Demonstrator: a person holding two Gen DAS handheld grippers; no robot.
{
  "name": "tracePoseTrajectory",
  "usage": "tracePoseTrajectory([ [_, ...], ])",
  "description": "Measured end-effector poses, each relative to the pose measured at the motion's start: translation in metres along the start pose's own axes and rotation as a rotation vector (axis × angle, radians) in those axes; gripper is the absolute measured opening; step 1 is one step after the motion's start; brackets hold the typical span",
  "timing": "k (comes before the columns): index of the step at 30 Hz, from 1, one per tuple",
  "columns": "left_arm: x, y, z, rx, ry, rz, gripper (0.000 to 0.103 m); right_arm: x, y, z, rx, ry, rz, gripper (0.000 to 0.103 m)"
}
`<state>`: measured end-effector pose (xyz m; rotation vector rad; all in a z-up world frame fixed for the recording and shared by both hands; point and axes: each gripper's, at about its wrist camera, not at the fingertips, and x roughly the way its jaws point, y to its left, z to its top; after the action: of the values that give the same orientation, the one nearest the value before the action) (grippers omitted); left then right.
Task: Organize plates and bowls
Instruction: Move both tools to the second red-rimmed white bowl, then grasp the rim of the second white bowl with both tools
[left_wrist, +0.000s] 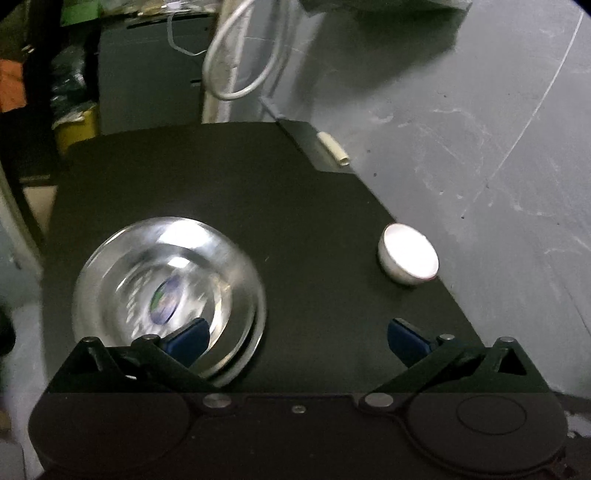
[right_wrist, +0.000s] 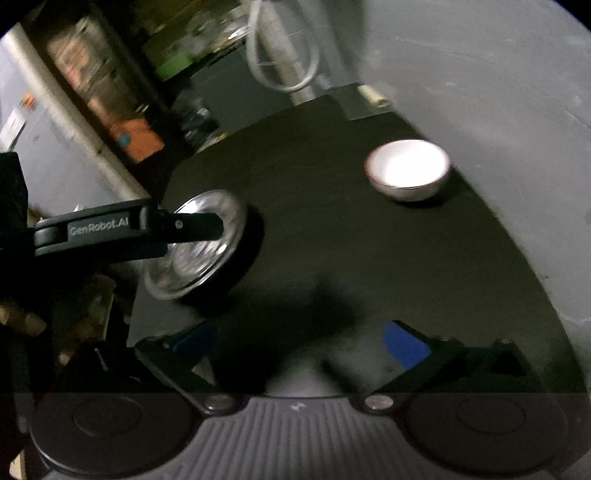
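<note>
Shiny round steel plates (left_wrist: 166, 291) and small white bowl (left_wrist: 408, 254) sit well apart on the dark table (left_wrist: 314, 221) — coiled white cable (left_wrist: 240, 55) behind. Left tongs (left_wrist: 295, 336), marked "GenRobot.AI", and right tongs (right_wrist: 299, 343) both gape wide — empty.

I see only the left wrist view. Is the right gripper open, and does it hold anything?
Observer: The right gripper is open, and nothing is held between its fingers.
Operator: The small bowl looks like a flat disc in my view. Is it upright?
Observer: Yes. The small bowl stands upright on the dark table, mouth up, and it looks empty.
Operator: How does my gripper stand relative to the plates?
Observer: In the right wrist view, the left gripper comes in from the side, and one finger crosses in front of the steel plates. I cannot tell whether it touches them.
</note>
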<state>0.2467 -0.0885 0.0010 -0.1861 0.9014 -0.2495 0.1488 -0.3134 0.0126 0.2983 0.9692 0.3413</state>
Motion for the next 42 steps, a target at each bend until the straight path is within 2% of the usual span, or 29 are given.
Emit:
tracePoseTrajectory([
  [6, 0.049, -0.029, 0.036, 0.128, -0.043, -0.016, 0.102, 0.007, -0.037, 0.004, 0.114, -0.058, -0.044, 0.103],
  [11, 0.086, -0.049, 0.061, 0.191, -0.092, -0.034, 0.102, 0.017, -0.057, 0.013, 0.185, -0.191, -0.118, 0.103],
  [14, 0.11, -0.06, 0.072, 0.251, -0.066, -0.035, 0.102, 0.028, -0.068, 0.022, 0.241, -0.227, -0.181, 0.103],
  [17, 0.128, -0.069, 0.076, 0.315, -0.035, -0.034, 0.102, 0.039, -0.073, 0.033, 0.261, -0.199, -0.226, 0.102],
  [22, 0.145, -0.073, 0.076, 0.374, -0.007, -0.03, 0.102, 0.043, -0.076, 0.044, 0.252, -0.252, -0.248, 0.1],
  [30, 0.157, -0.082, 0.078, 0.436, 0.033, -0.032, 0.102, 0.066, -0.082, 0.06, 0.27, -0.279, -0.276, 0.08],
  [39, 0.162, -0.087, 0.08, 0.444, 0.062, -0.031, 0.102, 0.076, -0.085, 0.072, 0.254, -0.279, -0.29, 0.064],
  [42, 0.165, -0.087, 0.081, 0.422, 0.086, -0.046, 0.095, 0.08, -0.086, 0.074, 0.252, -0.276, -0.274, 0.058],
])
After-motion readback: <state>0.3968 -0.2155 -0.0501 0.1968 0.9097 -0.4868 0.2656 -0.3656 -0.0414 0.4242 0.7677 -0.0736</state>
